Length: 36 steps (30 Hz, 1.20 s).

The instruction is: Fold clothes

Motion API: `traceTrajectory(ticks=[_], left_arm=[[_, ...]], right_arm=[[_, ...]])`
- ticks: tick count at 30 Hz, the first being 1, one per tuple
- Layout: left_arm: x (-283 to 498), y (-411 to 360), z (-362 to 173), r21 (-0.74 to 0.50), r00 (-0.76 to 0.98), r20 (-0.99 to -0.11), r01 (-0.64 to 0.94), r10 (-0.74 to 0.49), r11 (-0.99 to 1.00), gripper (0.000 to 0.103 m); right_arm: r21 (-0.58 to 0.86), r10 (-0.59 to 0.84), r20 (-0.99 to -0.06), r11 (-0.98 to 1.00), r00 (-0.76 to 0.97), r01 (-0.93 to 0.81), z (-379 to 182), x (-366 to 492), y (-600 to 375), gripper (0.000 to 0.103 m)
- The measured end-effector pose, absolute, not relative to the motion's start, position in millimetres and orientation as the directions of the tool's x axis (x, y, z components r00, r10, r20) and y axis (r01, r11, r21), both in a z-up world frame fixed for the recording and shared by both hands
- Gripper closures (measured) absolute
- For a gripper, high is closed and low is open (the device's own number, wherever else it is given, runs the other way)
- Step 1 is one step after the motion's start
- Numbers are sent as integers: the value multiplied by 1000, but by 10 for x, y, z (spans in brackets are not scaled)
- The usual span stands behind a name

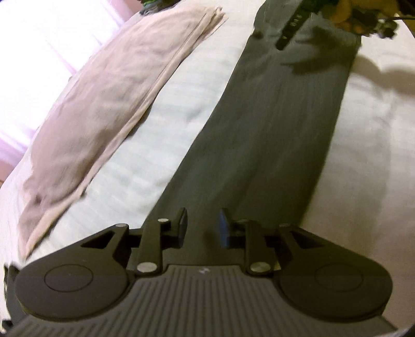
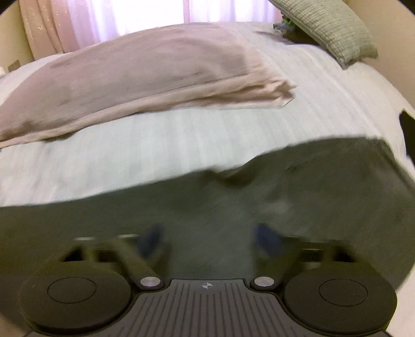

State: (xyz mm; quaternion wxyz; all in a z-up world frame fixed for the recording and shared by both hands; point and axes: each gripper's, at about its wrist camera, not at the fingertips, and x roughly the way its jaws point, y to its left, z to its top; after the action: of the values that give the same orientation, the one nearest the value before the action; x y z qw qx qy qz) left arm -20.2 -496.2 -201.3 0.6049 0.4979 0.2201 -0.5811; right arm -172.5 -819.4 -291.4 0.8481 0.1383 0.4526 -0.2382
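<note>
White striped bedspread (image 1: 160, 145) under everything, beige folded garment (image 1: 98, 103) on far side, well apart from dark grey trousers (image 1: 272, 129) laid out long and flat nearer the cameras. Green-grey pillow (image 2: 334, 28) at head of bed. Left gripper (image 1: 203, 225) low over trouser end, jaws narrowly parted, nothing pinched; right gripper (image 2: 210, 238) over trousers, blurred, jaws about half apart, empty.

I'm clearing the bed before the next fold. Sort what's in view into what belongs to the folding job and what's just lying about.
Folding job:
- long dark grey trousers laid flat on the bed
- folded beige cloth garment beside them

Lying about:
- grey-green textured pillow
- small green-and-dark object by the pillow, too small to identify
- pink curtains
</note>
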Motion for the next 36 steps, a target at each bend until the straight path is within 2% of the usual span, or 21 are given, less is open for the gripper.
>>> traceTrajectory(ticks=[1, 4, 7, 9, 10, 12, 14, 16, 22, 23, 24, 25, 26, 31, 36], left_arm=[[-290, -5085, -2019, 342, 225, -847, 924, -482, -170, 78], [-554, -5430, -2073, 329, 216, -859, 928, -465, -176, 77], [-819, -5755, -2155, 316, 209, -874, 930, -440, -188, 77], [-973, -5974, -2198, 307, 201, -883, 931, -425, -197, 77], [-1018, -6073, -2213, 304, 196, -885, 930, -422, -206, 77], [-1122, -6266, -2213, 303, 187, -889, 924, -419, -231, 77], [-1211, -6436, -2219, 304, 180, -890, 918, -419, -253, 77], [-1245, -6585, -2240, 304, 175, -891, 914, -418, -267, 77], [-1305, -6829, -2267, 314, 172, -892, 900, -417, -302, 76], [-1323, -6856, -2269, 315, 169, -893, 898, -418, -308, 76], [-1343, -6882, -2273, 315, 167, -893, 895, -418, -315, 76], [-1369, -6894, -2278, 315, 164, -893, 894, -420, -320, 76], [-1391, -6907, -2283, 315, 161, -892, 892, -421, -325, 76], [-1451, -6875, -2270, 322, 161, -891, 884, -425, -339, 75], [-1447, -6698, -2257, 327, 180, -891, 891, -416, -315, 72]], right_arm=[[3, -286, -839, 847, 462, 531, -2984, -1667, -8363, 54], [4, -239, -867, 874, 438, 486, -3266, -1446, -8791, 54], [-9, -175, -847, 949, 502, 316, -3323, -1340, -8921, 54], [46, -109, -834, 963, 541, 265, -3296, -1441, -9123, 64], [79, -79, -827, 964, 556, 253, -3287, -1513, -9246, 76], [120, -62, -817, 954, 573, 273, -3273, -1686, -9483, 76], [152, -37, -812, 950, 582, 273, -3241, -1836, -9677, 92], [166, -30, -811, 946, 585, 278, -3202, -1984, -9856, 92], [97, -187, -793, 901, 579, 424, -3009, -2466, -10364, 91], [88, -220, -791, 883, 571, 461, -2966, -2534, -10436, 84], [73, -262, -787, 860, 559, 506, -2920, -2623, -10490, 72], [63, -298, -780, 837, 550, 543, -2878, -2725, -10536, 46], [59, -315, -780, 824, 541, 564, -2876, -2809, -10557, 43], [38, -351, -782, 799, 516, 601, -2793, -3076, -10349, 42], [138, -259, -766, 827, 588, 545, -2673, -3336, -9601, 42]])
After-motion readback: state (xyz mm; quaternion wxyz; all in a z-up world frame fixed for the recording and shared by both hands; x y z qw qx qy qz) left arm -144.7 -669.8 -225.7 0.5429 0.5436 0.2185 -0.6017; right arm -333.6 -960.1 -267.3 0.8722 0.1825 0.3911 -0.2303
